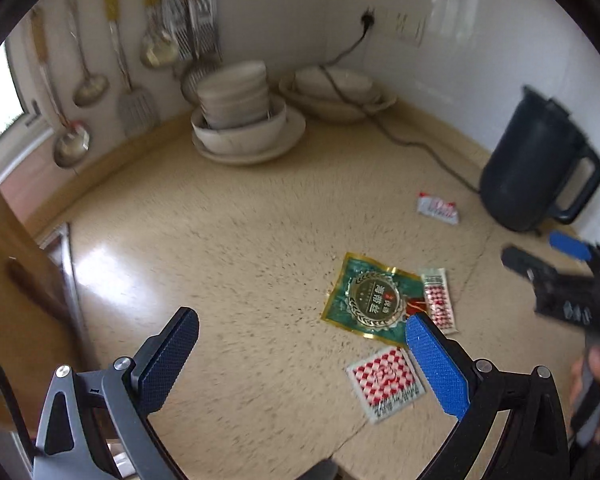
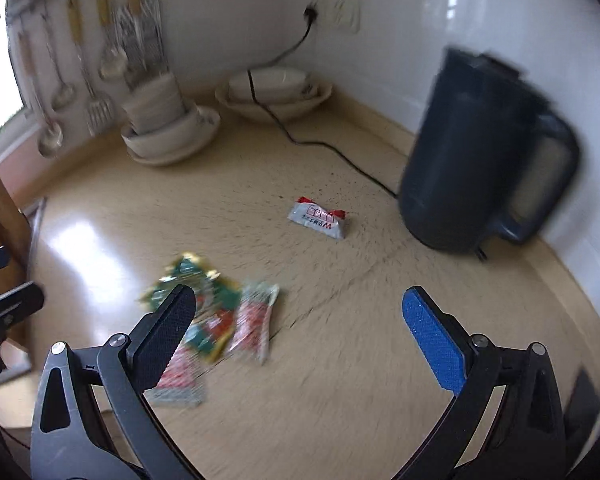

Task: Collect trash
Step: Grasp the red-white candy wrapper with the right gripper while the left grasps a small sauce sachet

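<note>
Several wrappers lie on the beige counter (image 1: pixel 240 248). A green-and-gold packet (image 1: pixel 370 296) lies flat next to a narrow red-dotted sachet (image 1: pixel 438 298), with a red-checked square sachet (image 1: pixel 386 380) in front of them. A white-and-red wrapper (image 1: pixel 438 209) lies farther back near the kettle; it also shows in the right wrist view (image 2: pixel 319 218). My left gripper (image 1: pixel 300 328) is open and empty above the counter, its right finger over the packet's corner. My right gripper (image 2: pixel 298 306) is open and empty; it appears at the right edge of the left wrist view (image 1: pixel 540 256). The packet (image 2: pixel 196 292) and sachet (image 2: pixel 254 320) are blurred.
A dark kettle (image 2: pixel 472 152) stands at the right by the wall, its cord (image 2: pixel 324 148) running to a wall socket. Stacked bowls and plates (image 1: pixel 240 112) and a wide bowl (image 1: pixel 336 92) sit at the back. Ladles and graters hang on the left wall (image 1: pixel 140 40).
</note>
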`<move>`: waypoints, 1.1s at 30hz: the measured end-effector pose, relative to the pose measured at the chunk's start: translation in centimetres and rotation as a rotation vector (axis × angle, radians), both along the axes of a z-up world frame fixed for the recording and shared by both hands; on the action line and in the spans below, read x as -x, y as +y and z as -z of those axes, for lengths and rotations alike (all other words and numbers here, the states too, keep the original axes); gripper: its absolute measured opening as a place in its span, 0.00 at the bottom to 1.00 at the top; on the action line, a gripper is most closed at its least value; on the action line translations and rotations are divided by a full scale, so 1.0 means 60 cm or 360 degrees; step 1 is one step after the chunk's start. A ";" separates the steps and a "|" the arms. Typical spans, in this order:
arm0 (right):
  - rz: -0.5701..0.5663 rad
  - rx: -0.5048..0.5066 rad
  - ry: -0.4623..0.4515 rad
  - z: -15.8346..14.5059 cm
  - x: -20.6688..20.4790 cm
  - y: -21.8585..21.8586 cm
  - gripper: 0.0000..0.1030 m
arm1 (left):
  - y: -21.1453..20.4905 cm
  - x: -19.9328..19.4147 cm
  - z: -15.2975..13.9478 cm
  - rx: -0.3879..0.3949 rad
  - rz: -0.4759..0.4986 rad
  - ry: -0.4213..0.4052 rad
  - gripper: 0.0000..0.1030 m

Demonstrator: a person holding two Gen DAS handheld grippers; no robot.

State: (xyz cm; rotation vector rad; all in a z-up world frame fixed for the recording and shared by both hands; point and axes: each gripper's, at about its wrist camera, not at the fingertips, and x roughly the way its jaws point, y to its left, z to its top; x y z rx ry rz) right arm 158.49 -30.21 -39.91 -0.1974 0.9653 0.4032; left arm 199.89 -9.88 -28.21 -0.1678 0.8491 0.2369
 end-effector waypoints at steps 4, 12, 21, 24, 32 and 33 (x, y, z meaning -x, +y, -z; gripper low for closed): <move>-0.0096 0.0027 0.0093 0.074 -0.102 0.006 1.00 | -0.028 -0.059 0.039 0.0031 -0.0011 0.0113 0.99; -0.0249 0.0053 0.0193 0.180 -0.217 0.032 1.00 | -0.020 -0.156 0.097 0.0078 -0.0040 0.0236 0.99; -0.0363 0.0067 0.0199 0.222 -0.260 0.064 0.88 | -0.033 -0.189 0.119 0.0075 -0.0062 0.0269 0.99; -0.0328 0.0067 0.0202 0.216 -0.262 0.049 0.66 | -0.035 -0.198 0.122 0.0071 -0.0049 0.0260 0.99; -0.0314 0.0016 0.0256 0.200 -0.219 -0.013 0.19 | -0.070 -0.217 0.131 0.0068 0.0017 0.0257 0.99; -0.0296 0.0013 0.0259 0.198 -0.211 -0.021 0.19 | -0.078 -0.221 0.133 0.0064 0.0030 0.0263 0.99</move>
